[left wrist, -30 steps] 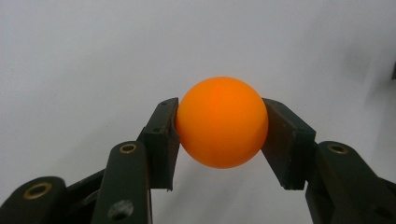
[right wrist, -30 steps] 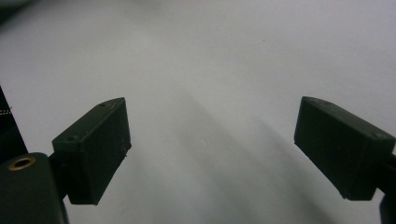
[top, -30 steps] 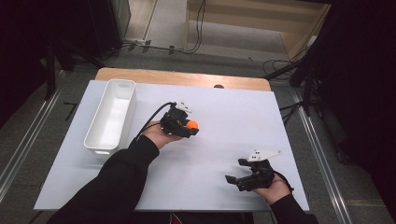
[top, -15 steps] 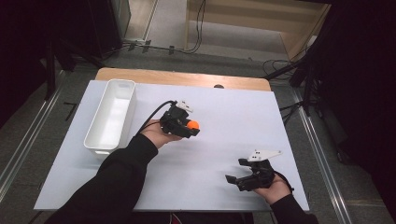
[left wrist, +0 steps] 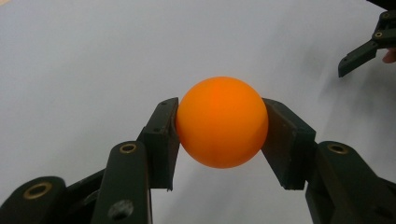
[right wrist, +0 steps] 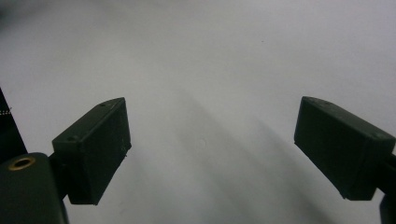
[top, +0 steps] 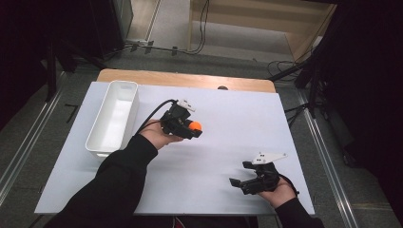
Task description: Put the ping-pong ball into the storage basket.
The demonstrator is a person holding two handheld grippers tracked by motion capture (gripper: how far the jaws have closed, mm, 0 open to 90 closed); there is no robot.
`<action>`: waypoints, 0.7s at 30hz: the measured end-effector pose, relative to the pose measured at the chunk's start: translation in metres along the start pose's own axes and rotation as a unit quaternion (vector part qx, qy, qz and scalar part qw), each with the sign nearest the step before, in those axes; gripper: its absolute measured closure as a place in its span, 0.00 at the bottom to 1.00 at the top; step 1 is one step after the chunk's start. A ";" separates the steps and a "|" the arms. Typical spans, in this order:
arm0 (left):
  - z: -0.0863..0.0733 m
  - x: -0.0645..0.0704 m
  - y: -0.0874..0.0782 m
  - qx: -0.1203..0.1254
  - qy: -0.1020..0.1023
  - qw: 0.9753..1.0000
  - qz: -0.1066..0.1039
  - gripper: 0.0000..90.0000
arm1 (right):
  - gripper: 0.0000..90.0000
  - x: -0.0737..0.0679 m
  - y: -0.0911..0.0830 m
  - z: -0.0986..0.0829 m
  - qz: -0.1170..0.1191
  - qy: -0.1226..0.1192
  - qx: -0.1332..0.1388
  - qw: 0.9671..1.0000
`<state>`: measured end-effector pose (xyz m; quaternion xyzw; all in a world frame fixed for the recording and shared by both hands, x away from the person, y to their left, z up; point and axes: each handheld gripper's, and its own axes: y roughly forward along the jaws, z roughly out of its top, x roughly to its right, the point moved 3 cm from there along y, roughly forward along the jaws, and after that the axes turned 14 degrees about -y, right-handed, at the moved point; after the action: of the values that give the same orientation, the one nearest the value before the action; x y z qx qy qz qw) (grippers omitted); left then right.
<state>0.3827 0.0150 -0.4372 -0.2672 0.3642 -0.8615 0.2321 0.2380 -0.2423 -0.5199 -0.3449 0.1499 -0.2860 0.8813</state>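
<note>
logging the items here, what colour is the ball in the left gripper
Orange, plain with no markings; the ball shows best in the left gripper view.

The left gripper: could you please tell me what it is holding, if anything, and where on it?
The left gripper holds an orange ball, one jaw on each opposite side at its middle. The right gripper is open and holds nothing.
</note>
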 end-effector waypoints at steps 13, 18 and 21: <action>0.007 -0.004 -0.025 0.006 -0.005 1.000 -0.001 0.56 | 0.11 0.000 0.000 0.000 0.001 0.001 0.000 1.000; 0.007 -0.006 -0.028 0.004 -0.008 1.000 0.002 0.56 | 0.11 -0.001 0.000 0.000 -0.001 0.000 -0.002 1.000; 0.007 -0.008 -0.031 0.008 -0.010 1.000 0.005 0.56 | 0.11 0.000 0.000 0.000 0.001 0.002 -0.002 1.000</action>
<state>0.3866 0.0353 -0.4123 -0.2724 0.3565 -0.8604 0.2418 0.2376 -0.2420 -0.5198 -0.3457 0.1524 -0.2853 0.8808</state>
